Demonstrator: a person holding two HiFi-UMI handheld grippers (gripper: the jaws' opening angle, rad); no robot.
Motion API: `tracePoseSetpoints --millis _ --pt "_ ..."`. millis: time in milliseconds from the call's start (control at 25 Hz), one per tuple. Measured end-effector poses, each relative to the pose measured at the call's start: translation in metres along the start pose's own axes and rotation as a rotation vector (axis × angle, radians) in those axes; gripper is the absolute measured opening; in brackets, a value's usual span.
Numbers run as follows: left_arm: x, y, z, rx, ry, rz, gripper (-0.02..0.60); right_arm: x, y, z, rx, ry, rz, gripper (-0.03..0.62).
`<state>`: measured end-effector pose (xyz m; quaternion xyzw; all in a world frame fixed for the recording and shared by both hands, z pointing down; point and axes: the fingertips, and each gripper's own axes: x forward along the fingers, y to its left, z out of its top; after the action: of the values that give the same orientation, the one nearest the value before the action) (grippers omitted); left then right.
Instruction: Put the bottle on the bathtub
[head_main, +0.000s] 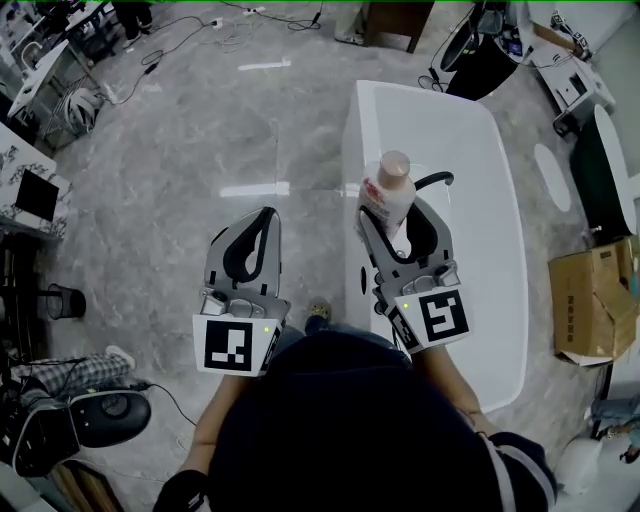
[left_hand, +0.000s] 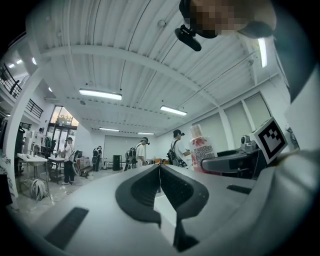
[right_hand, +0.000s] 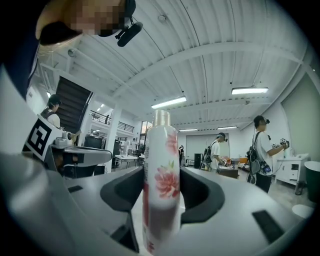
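Note:
A white bottle (head_main: 388, 196) with pink flowers and a pale cap stands upright between the jaws of my right gripper (head_main: 400, 205), which is shut on it. In the head view it is held above the near-left part of the white bathtub (head_main: 470, 130). The right gripper view shows the bottle (right_hand: 161, 150) filling the middle, clamped on both sides by the right gripper (right_hand: 161, 182). My left gripper (head_main: 268, 213) is held to the left of the tub over the grey floor, shut on nothing. In the left gripper view the left gripper (left_hand: 159, 168) has its jaws touching, and the bottle (left_hand: 201, 148) shows at the right.
A cardboard box (head_main: 595, 300) sits right of the tub and a black bin (head_main: 480, 65) beyond its far end. Tables and cables (head_main: 60, 85) stand at the far left. Several people (left_hand: 142, 152) stand in the room behind.

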<state>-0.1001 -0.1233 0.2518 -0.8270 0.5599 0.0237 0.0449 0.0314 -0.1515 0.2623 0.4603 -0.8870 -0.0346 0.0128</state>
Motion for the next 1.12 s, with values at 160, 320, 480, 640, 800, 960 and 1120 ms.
tracePoseSetpoints --millis 160,320,480,640,800,960,1120 --pt "0.032 0.010 -0.012 0.001 0.041 0.002 0.027 0.023 -0.022 -0.007 0.011 0.013 -0.006 0.241" --pt "0.063 0.017 -0.021 -0.005 0.059 -0.021 0.027 0.040 -0.044 -0.015 0.026 0.025 -0.042 0.241" --pt "0.097 0.030 -0.035 -0.018 0.085 -0.066 0.028 0.059 -0.064 -0.026 0.041 0.053 -0.096 0.241" --pt "0.148 0.041 -0.048 -0.028 0.092 -0.123 0.027 0.086 -0.097 -0.047 0.060 0.110 -0.159 0.241" --pt "0.208 0.058 -0.058 -0.031 0.074 -0.196 0.028 0.128 -0.133 -0.062 0.067 0.102 -0.222 0.239" --pt "0.273 0.083 -0.060 -0.009 0.048 -0.272 0.026 0.181 -0.164 -0.071 0.061 0.093 -0.263 0.239" --pt "0.332 0.113 -0.080 -0.019 0.109 -0.338 0.026 0.235 -0.190 -0.078 0.078 0.104 -0.318 0.239"
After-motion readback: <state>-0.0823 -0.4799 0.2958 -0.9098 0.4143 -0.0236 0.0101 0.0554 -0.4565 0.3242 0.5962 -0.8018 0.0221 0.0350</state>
